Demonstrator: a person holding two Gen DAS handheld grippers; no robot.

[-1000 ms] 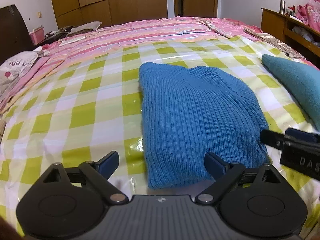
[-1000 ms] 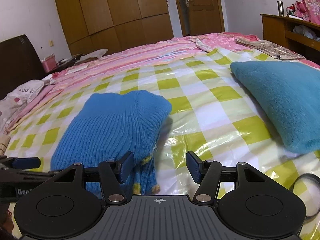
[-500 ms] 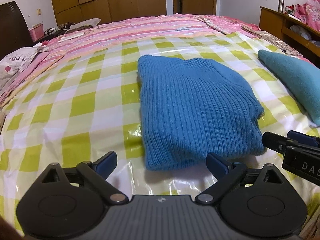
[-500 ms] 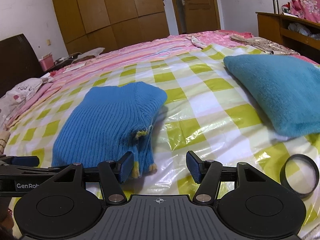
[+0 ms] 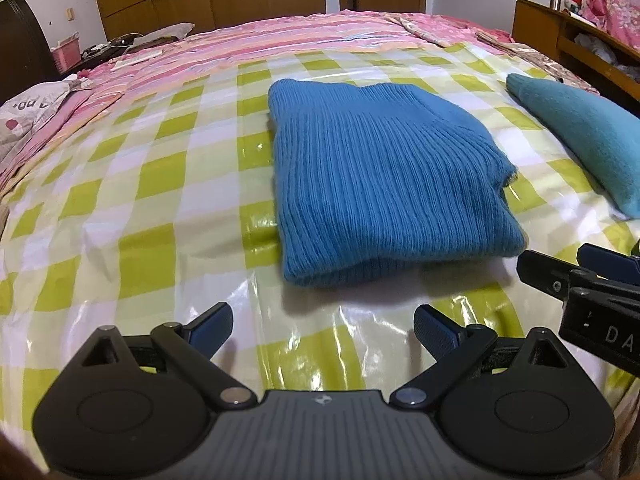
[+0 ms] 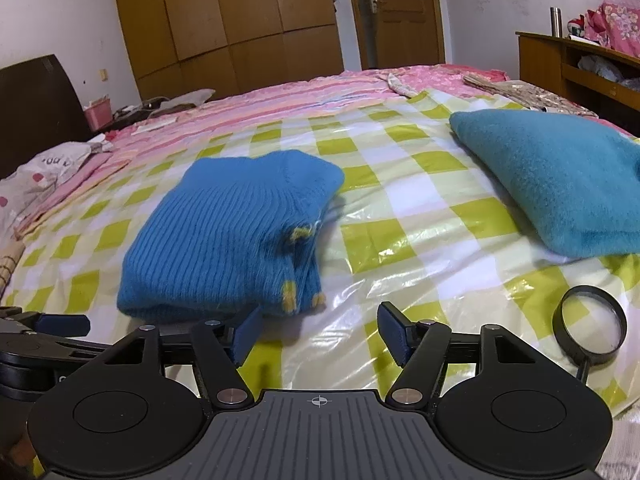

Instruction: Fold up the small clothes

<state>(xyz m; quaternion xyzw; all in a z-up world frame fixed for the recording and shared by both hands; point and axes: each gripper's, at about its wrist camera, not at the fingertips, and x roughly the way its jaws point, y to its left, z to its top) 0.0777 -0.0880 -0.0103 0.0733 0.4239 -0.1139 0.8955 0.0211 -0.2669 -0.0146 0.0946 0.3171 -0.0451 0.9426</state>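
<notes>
A folded blue ribbed knit sweater (image 5: 380,176) lies flat on the yellow-green checked plastic sheet (image 5: 160,184) on the bed. It also shows in the right wrist view (image 6: 224,232), with small yellow trim at its near right corner. My left gripper (image 5: 322,326) is open and empty, a short way in front of the sweater's near edge. My right gripper (image 6: 320,334) is open and empty, near the sweater's near right corner. The right gripper's fingers (image 5: 608,264) show at the right edge of the left wrist view.
A folded teal fleece garment (image 6: 560,176) lies to the right on the sheet. A black-rimmed magnifying glass (image 6: 588,328) lies near the front right. A pink striped bedspread (image 5: 280,36) is behind, with wardrobes, a door and a wooden shelf unit (image 6: 580,60) beyond.
Both grippers have pulled back from the sweater toward the near edge of the bed and risen a little. The sweater stays folded and still. Both jaws stay open.
</notes>
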